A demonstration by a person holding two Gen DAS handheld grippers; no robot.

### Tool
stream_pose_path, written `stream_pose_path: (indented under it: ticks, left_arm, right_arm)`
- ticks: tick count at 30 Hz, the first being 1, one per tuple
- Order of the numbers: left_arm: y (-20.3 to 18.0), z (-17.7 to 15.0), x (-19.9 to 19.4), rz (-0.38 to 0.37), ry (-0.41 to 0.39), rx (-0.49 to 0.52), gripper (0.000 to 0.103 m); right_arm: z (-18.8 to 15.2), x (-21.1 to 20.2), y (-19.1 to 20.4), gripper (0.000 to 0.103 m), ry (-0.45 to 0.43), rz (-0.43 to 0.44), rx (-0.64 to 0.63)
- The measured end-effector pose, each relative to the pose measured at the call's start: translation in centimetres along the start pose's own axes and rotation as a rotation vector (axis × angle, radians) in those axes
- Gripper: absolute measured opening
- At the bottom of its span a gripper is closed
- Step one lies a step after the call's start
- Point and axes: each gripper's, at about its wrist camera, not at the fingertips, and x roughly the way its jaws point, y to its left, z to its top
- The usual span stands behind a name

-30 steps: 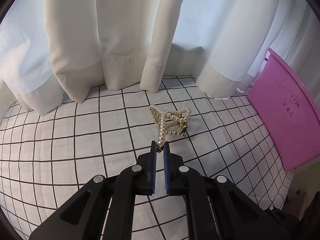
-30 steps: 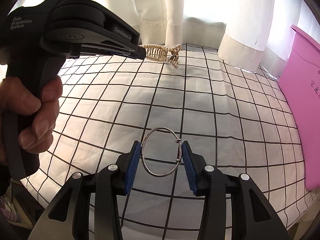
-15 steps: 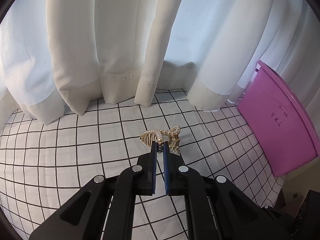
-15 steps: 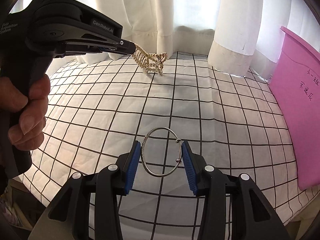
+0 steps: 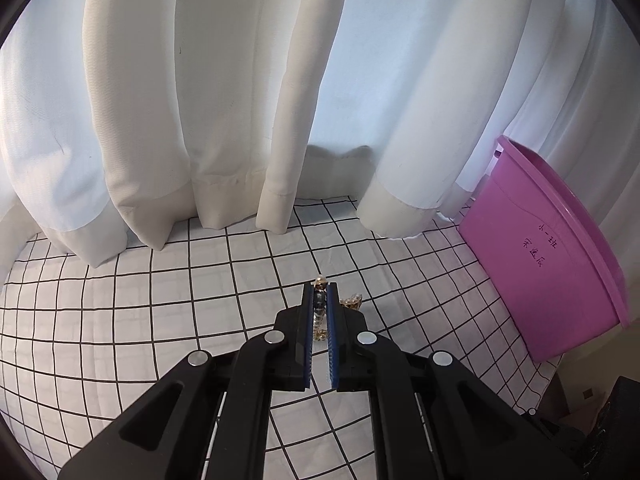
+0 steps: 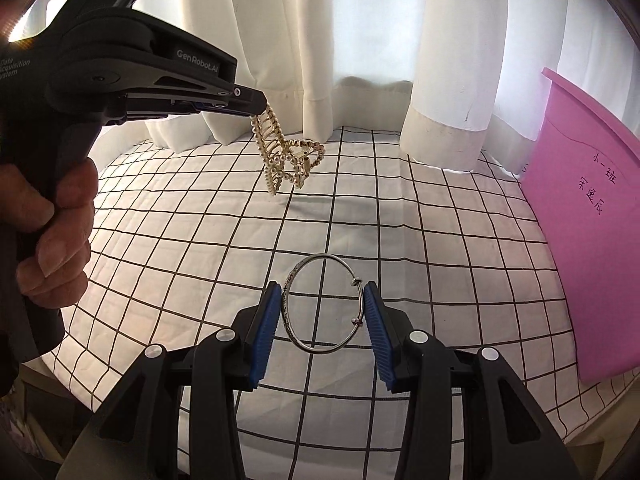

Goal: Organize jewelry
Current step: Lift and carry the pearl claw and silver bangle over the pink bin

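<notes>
My left gripper (image 5: 320, 292) is shut on a gold pearl hair claw (image 5: 320, 308) and holds it in the air above the checked cloth. In the right wrist view the claw (image 6: 286, 152) hangs down from the left gripper's tip (image 6: 260, 106), well clear of the table. My right gripper (image 6: 322, 296) is shut on a thin silver bangle (image 6: 324, 304), gripped across its width between the blue pads and held just above the cloth near the front.
A white cloth with a black grid (image 6: 400, 220) covers the table. White curtains (image 5: 224, 100) hang along the back edge. A pink plastic bin (image 5: 560, 272) stands at the right, also in the right wrist view (image 6: 588, 216).
The left gripper has lifted the pearl hair claw off the cloth and raised it. The right gripper keeps holding the bangle, nearly still.
</notes>
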Motion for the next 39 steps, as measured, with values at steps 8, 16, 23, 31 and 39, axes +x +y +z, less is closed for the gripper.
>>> stream_pose_path:
  ticks: [8,16,23,31,39]
  left_arm:
    - [-1.6,1.5,-1.3,-0.009,-0.032,0.032,0.006]
    - [-4.2,3.4,-2.3,-0.025,-0.061,0.065,0.006]
    - [-7.3,4.7,-2.8,-0.044,-0.078,0.103,0.006]
    - [-11.6,6.2,-3.3,-0.083,-0.106,0.153,0.006]
    - [-17.0,8.1,-3.4,-0.132,-0.133,0.210,0.006]
  right_arm:
    - [1.4,-2.3,-1.2,0.041,-0.056,-0.016,0.012]
    - [2.4,-4.7,-3.7,0.041,-0.113,-0.036,0.031]
    - [3.1,-7.1,-6.3,0.041,-0.160,-0.065,0.051]
    - [3.8,-9.8,-9.6,0.041,-0.214,-0.090,0.079]
    - [4.5,-13.1,-14.0,0.041,-0.272,-0.147,0.117]
